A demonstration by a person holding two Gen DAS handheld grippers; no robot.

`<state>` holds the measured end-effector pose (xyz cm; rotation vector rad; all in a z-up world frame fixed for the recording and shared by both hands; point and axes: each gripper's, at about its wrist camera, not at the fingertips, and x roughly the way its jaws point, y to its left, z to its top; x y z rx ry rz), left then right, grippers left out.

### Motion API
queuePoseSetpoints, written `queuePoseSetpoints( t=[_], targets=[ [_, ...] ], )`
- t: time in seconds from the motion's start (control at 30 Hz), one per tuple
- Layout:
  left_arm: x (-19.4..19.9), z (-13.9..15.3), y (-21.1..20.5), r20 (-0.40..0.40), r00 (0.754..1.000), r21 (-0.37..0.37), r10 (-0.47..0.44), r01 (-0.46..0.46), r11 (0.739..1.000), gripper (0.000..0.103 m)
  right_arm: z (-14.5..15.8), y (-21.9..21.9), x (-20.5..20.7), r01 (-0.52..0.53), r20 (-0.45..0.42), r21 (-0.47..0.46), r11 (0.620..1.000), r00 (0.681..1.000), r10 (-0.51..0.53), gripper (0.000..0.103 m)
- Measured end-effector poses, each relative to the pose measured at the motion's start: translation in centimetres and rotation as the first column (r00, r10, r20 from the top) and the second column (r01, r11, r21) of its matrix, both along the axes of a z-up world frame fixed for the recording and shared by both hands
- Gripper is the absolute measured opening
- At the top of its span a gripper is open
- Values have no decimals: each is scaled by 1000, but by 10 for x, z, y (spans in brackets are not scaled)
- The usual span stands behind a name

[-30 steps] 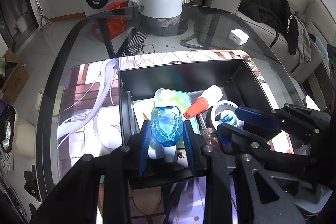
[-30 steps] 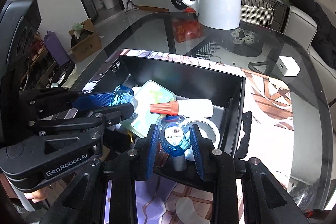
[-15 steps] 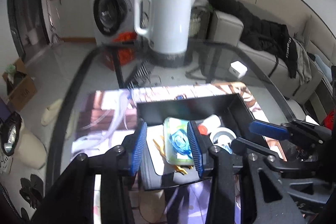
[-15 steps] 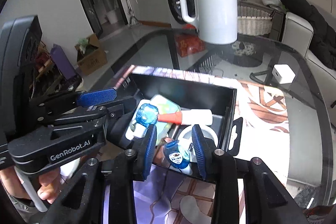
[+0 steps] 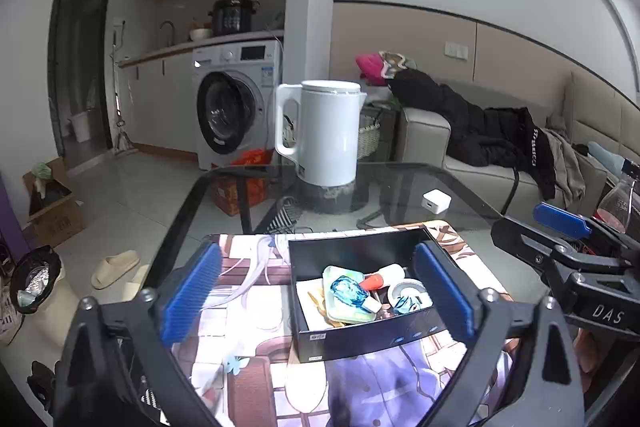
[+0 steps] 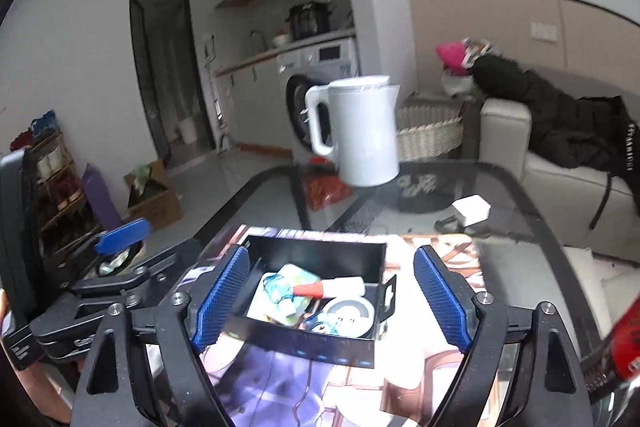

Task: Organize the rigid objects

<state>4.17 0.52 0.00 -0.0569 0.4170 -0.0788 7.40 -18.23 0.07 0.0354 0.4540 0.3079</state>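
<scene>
Both my left gripper [image 5: 316, 293] and right gripper [image 6: 330, 297] are now pulled back, open and empty, their blue bottles [image 5: 352, 291] lying inside the black box [image 5: 360, 341], so this placement looks done.

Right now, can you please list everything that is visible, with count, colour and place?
storage box: 1, black, on the printed mat
blue bottles: 2, clear blue, in the box
glue tube: 1, white with orange tip, in the box
tape roll: 1, white, in the box
green case: 1, pale green, under one bottle
printed mat: 1, multicoloured, on the glass table
kettle: 1, white, far table end
charger: 1, white, on the table
washing machine: 1, white, behind
left gripper: open
right gripper: open
</scene>
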Motion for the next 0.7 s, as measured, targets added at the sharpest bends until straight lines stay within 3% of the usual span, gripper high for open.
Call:
queuePoseSetpoints(
  t=[0.2,0.37,0.53,0.7],
  targets=[
    [-26,-8,0,58,997,57,60,-63,996,103,-11,1,-32,75,65,14,997,995,-76,97],
    [-37,-19,9,42,997,30,57,-59,998,103,-25,2,-43,93,48,46,995,994,-95,100],
    [-44,-28,10,48,997,50,66,-69,996,103,-29,15,-51,52,86,-17,999,995,-50,102],
    [-45,-30,9,44,997,55,58,-61,997,103,-30,16,-52,48,90,-15,999,995,-46,102]
  ],
)
